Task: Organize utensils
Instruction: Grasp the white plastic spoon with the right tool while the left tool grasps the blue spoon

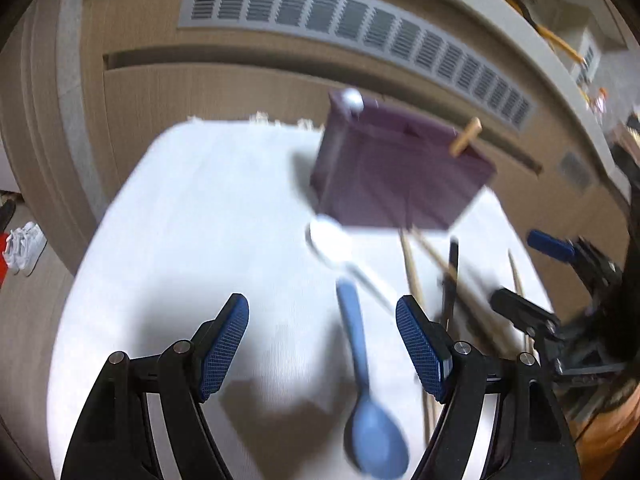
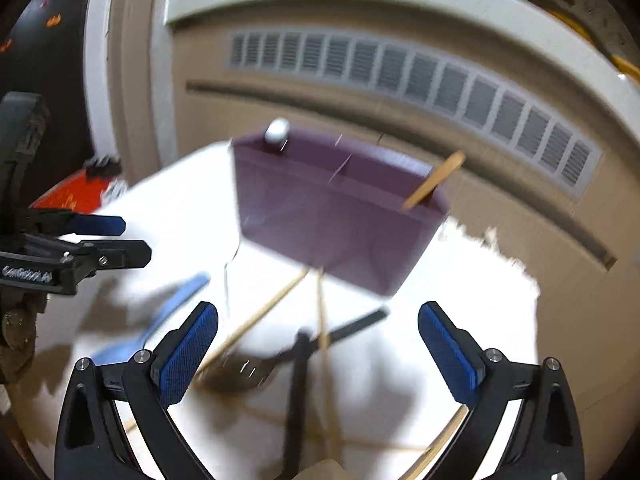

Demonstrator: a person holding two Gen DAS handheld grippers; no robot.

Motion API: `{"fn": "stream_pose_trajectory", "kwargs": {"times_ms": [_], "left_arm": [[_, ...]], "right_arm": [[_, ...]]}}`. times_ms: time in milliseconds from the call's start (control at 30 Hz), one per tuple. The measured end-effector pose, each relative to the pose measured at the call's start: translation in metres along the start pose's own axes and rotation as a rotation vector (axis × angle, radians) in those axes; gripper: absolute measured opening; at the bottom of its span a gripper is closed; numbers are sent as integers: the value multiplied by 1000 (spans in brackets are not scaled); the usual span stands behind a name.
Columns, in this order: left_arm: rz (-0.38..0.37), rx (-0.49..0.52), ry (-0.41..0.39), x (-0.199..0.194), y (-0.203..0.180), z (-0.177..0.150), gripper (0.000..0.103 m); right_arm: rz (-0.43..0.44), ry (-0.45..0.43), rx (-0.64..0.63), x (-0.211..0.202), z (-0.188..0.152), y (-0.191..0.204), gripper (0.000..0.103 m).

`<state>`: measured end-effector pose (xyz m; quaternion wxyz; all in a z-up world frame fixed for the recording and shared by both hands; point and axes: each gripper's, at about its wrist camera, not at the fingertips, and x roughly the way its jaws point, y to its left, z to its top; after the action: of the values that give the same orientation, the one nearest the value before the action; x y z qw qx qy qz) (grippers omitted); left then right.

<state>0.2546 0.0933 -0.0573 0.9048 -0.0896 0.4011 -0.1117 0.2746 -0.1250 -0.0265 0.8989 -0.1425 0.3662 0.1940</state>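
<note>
The left gripper (image 1: 322, 338) has its jaws spread wide with nothing pinched; the handle of a blue spoon (image 1: 362, 376) runs up between them, closer to the right-hand pad, its bowl lying nearer than the pads on the white table (image 1: 180, 220). Just ahead of those jaws lies a white spoon (image 1: 332, 242), and past the right-hand pad are wooden chopsticks (image 1: 412, 276) and a dark utensil, too blurred to name. The right gripper (image 2: 318, 348) also stands wide open and empty; between its jaws, low on the table, lie crossed chopsticks, a dark-handled fork (image 2: 256, 372) and another dark handle. Beyond both pairs of jaws stands a purple organizer box (image 2: 336, 216), holding a white-tipped utensil at its left end and a wooden stick (image 2: 434, 180) at its right
</note>
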Motion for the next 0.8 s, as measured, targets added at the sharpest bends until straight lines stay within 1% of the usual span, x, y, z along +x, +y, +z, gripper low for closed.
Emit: {"fn": "stream_pose_trajectory", "kwargs": {"times_ms": [100, 167, 200, 233, 300, 367, 467, 567, 600, 633, 700, 800], "left_arm": [[-12, 31, 27, -3, -5, -24, 76], [-12, 42, 31, -8, -5, -35, 76], [-2, 45, 29, -11, -5, -39, 76], [10, 47, 25, -14, -4, -42, 76], [20, 45, 11, -18, -2, -41, 77], [20, 33, -6, -24, 1, -39, 78], [16, 15, -31, -33, 8, -39, 82], [11, 1, -38, -37, 15, -41, 82], [7, -3, -38, -37, 17, -42, 82], [5, -5, -37, -37, 18, -43, 82], [-2, -8, -30, -35, 19, -44, 82], [-19, -12, -14, -31, 18, -46, 82]], "right_arm": [[40, 40, 21, 10, -5, 10, 98], [70, 60, 17, 19, 0, 21, 82], [93, 82, -1, 26, 4, 28, 61], [110, 100, -14, 32, 9, 33, 43], [150, 127, -42, 46, 20, 47, 32], [156, 136, -56, 57, 27, 56, 30], [164, 169, -53, 78, 38, 64, 23], [161, 202, -30, 95, 44, 64, 19], [165, 214, -26, 100, 46, 63, 17], [176, 229, -16, 103, 46, 63, 11], [180, 230, -18, 100, 46, 64, 8], [203, 208, -5, 83, 48, 61, 8]]}}
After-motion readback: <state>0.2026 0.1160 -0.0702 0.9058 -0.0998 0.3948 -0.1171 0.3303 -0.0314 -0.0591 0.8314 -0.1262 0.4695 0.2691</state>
